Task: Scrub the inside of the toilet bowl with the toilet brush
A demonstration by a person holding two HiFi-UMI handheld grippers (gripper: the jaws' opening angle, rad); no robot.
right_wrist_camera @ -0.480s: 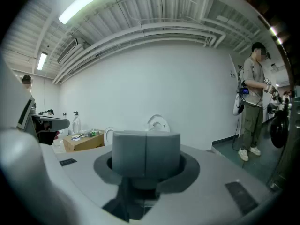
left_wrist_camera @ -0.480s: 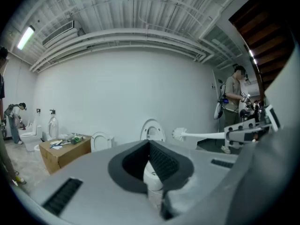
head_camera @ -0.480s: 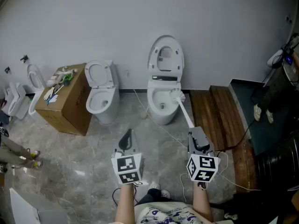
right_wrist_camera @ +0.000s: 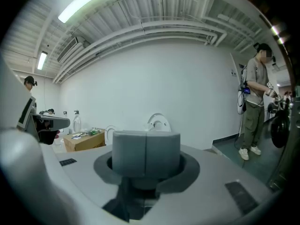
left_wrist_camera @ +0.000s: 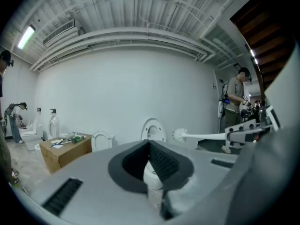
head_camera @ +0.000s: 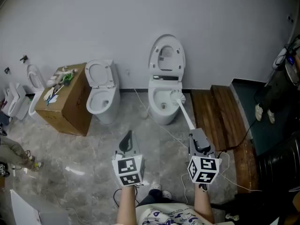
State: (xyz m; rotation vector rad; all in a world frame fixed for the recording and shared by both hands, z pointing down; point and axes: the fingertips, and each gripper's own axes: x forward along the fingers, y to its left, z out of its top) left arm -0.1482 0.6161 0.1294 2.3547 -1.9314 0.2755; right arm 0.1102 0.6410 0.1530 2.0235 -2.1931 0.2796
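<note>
White toilet brush slants; its head sits inside the open toilet bowl.

My feed: plain white wall at back, grey marbled floor below. Cardboard box at left by wall, spare toilet just beside it, white urinal further left. Wooden platform at right. Ribbed ceiling overhead, long tube light lit.

Head view steeply down; both gripper views low, level, toward the same toilet
</note>
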